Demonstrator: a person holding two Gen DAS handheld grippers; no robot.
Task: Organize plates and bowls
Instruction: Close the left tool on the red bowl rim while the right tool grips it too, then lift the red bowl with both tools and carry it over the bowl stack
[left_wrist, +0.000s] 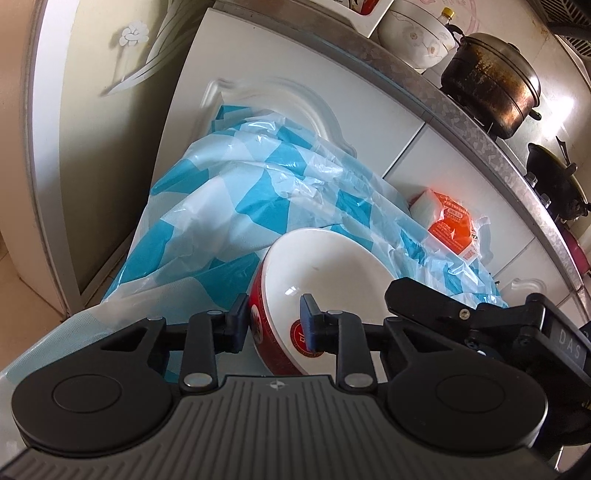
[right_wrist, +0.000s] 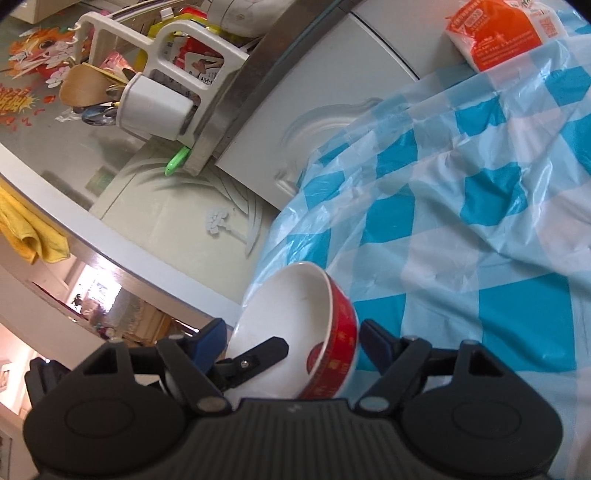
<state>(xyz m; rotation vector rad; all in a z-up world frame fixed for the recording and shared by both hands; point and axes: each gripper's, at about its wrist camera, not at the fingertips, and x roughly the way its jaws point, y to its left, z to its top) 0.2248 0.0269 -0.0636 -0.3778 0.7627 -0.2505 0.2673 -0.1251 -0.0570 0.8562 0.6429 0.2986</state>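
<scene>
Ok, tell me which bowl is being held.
The red bowl with the white inside, tilted over the blue-checked plastic; the left gripper pinches its rim. The white floral bowl sits up on the counter, untouched.

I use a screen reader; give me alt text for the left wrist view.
The left gripper pinches the rim of a red-and-white ceramic bowl tilted over a blue-and-white checked plastic sheet, the right gripper's black finger beside it.
</scene>
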